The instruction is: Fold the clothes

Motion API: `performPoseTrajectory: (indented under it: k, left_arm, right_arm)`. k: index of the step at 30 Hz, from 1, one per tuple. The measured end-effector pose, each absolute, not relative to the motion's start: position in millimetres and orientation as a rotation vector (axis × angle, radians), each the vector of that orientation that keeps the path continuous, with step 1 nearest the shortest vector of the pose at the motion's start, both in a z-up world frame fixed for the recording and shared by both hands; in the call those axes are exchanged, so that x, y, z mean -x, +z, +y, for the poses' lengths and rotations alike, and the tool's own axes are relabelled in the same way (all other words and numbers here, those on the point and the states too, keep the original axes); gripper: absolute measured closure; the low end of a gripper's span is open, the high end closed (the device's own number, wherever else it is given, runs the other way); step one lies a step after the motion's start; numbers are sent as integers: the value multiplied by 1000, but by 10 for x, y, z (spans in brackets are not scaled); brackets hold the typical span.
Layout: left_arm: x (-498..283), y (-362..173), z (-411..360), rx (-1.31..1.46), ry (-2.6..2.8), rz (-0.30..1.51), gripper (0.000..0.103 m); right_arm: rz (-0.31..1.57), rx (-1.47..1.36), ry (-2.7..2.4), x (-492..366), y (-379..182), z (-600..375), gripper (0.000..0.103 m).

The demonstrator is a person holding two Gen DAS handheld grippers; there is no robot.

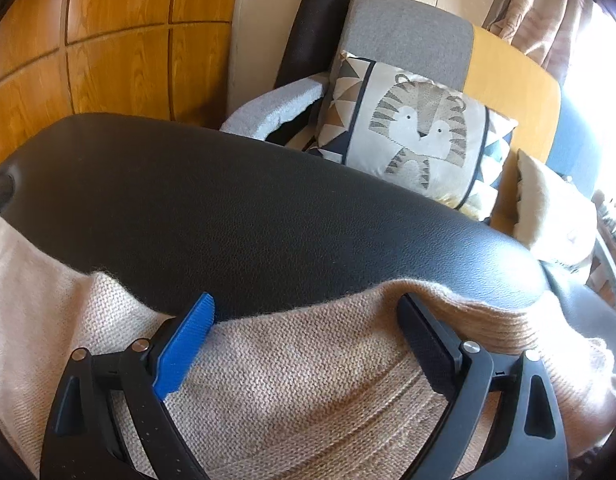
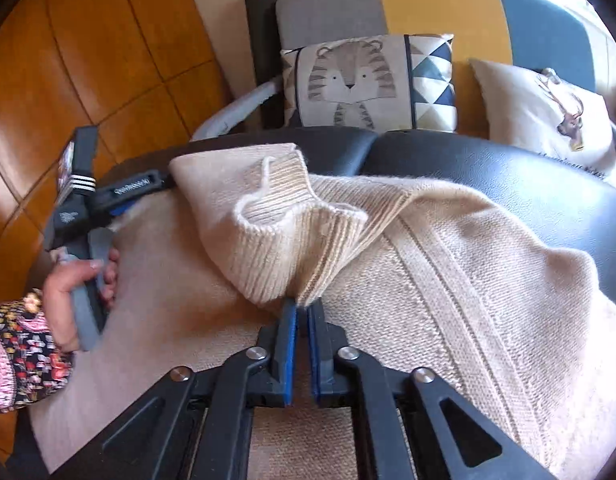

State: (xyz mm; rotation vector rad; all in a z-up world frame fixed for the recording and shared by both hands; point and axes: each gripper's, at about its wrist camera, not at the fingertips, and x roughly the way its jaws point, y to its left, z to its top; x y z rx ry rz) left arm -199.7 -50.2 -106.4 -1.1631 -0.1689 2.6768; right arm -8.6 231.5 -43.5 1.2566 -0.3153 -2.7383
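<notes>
The right gripper [image 2: 303, 303] is pinching the ribbed cuff of the beige sweater [image 2: 448, 248], which is draping ahead of it across the black bench [image 2: 528, 176], while the left gripper [image 1: 308, 308] is hanging spread over the knit.

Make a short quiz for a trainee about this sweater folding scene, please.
1. True or false: the right gripper is shut on the ribbed cuff of the beige sweater.
2. How do the jaws of the left gripper stand?
A. open
B. shut on a cushion
3. Which animal is printed on the cushion behind the black padded surface?

Key: 1 true; 2 A; 3 a tiger.
</notes>
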Motion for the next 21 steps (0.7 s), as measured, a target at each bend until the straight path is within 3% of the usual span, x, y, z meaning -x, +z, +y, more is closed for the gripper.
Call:
performPoseTrajectory:
  k: [4,6,10,15,21]
  left_arm:
    - [1965,-972,-547,1219,2585,-204,7]
    - [1931,-839,-600,1185,2538,-312,7]
    - [2085,-593,-393,1169,2405,-431,7]
    - [2320,-537,345,1276,2141,-187,7]
    - [2466,-863,904,1521,1919,35,7]
  right_arm:
    - [-82,-1281,-2808,96,-380,2094,99]
    - [-21,-1282,-2820,82,-393,2028,98]
    - [-99,-1267,-2801,115,-421,2122,98]
    - [-111,-1262,-2803,124,-432,2100,98]
    - [-123,-1255,-2803,128,-437,2103,98]
